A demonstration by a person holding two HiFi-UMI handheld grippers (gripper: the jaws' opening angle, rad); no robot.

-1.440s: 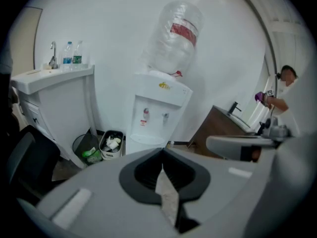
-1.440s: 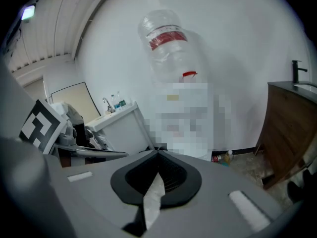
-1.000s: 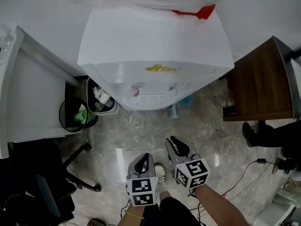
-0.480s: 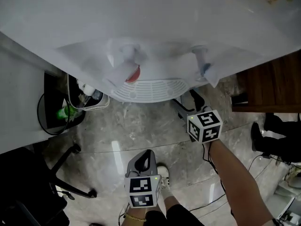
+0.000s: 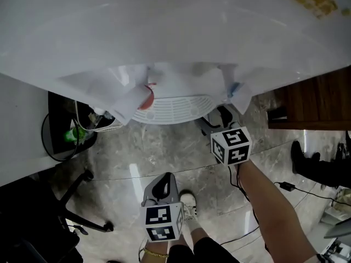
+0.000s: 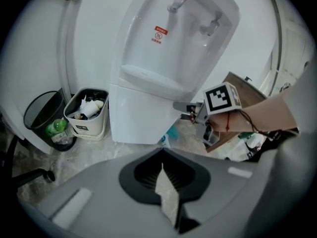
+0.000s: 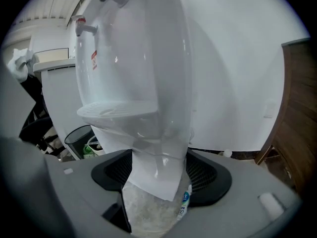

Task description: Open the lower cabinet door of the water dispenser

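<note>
- Now the right gripper (image 5: 220,118), jaws spread, lines up on the lower cabinet door (image 6: 141,114) edge of the water dispenser (image 5: 164,48).
- Next, probably: pinch that edge, pull outward.
- Meanwhile the left gripper (image 5: 163,184), jaws together, hangs back from the dispenser.

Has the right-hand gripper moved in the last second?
Yes. The right gripper has gone forward, right up beside the white drip tray, and away from the left gripper.

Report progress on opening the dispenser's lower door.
Done: the right gripper sits at the right edge of the lower cabinet door, jaws apart around its corner. In hand: nothing gripped; the door looks shut. To do: close on the edge and swing it open. The left gripper hangs back, shut, empty.
</note>
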